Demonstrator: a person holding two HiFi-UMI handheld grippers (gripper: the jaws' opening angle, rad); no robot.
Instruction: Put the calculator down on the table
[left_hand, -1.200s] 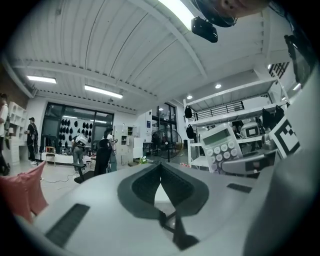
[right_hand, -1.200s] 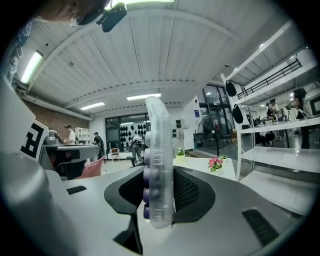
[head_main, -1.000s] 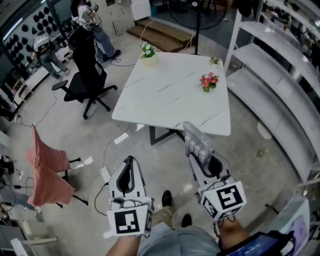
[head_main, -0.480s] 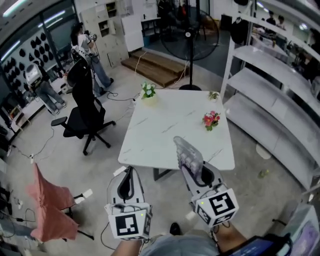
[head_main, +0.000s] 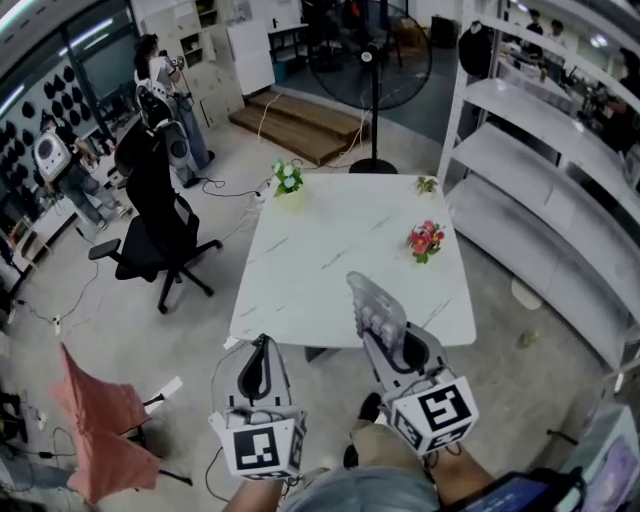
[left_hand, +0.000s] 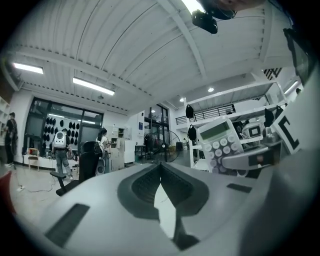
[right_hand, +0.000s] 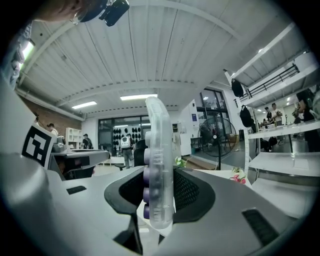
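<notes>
A clear-cased calculator (head_main: 376, 308) with purple keys stands on edge between the jaws of my right gripper (head_main: 392, 342), which is shut on it. In the head view its top reaches over the near edge of the white marble table (head_main: 330, 250). The right gripper view shows the calculator (right_hand: 159, 165) edge-on and upright. My left gripper (head_main: 260, 348) hovers level beside it, short of the table edge, shut with nothing in it. From the left gripper view the calculator (left_hand: 220, 145) shows at the right, keys facing me.
On the table stand a white-flowered pot (head_main: 289, 178), a pink-flowered pot (head_main: 425, 240) and a small plant (head_main: 428, 185). A black office chair (head_main: 150, 220) is to the left, white shelves (head_main: 540, 170) to the right, a floor fan (head_main: 370, 60) behind. People stand at the far left.
Both grippers have moved forward toward the table together. The calculator, earlier short of the near edge, now overlaps it. The grip on it is unchanged.
</notes>
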